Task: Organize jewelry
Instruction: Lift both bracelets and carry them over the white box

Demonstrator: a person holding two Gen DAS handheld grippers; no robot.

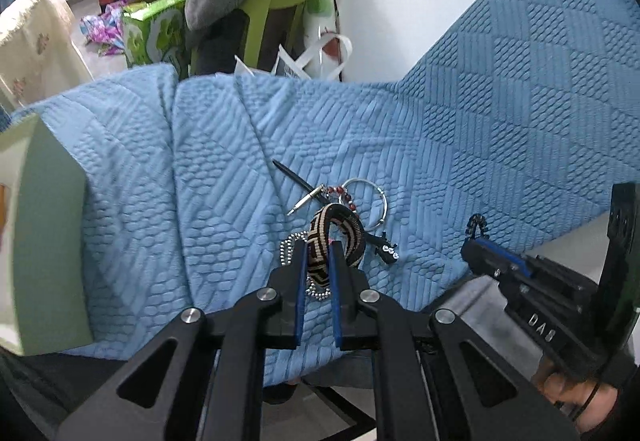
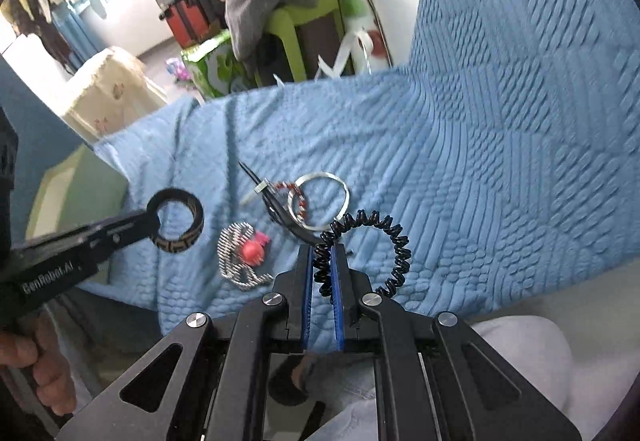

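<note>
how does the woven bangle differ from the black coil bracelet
The woven bangle is a rigid closed ring with a tan-and-dark pattern; the black coil bracelet is a springy spiral, plain black, forming an open arc. The bangle sits in the left hand-held gripper, the coil in the right hand-held gripper. Both are held above the blue quilt.

A woven black-and-cream bangle [image 1: 334, 237] is clamped on edge between the left jaws. A black coiled bracelet [image 2: 368, 241] is pinched between the right jaws, looping up and right of them. Beyond both jaws, a silver ring bangle [image 2: 320, 199], red beads [image 1: 344, 193] and a ball chain [image 2: 236, 257] are left lying.
</note>
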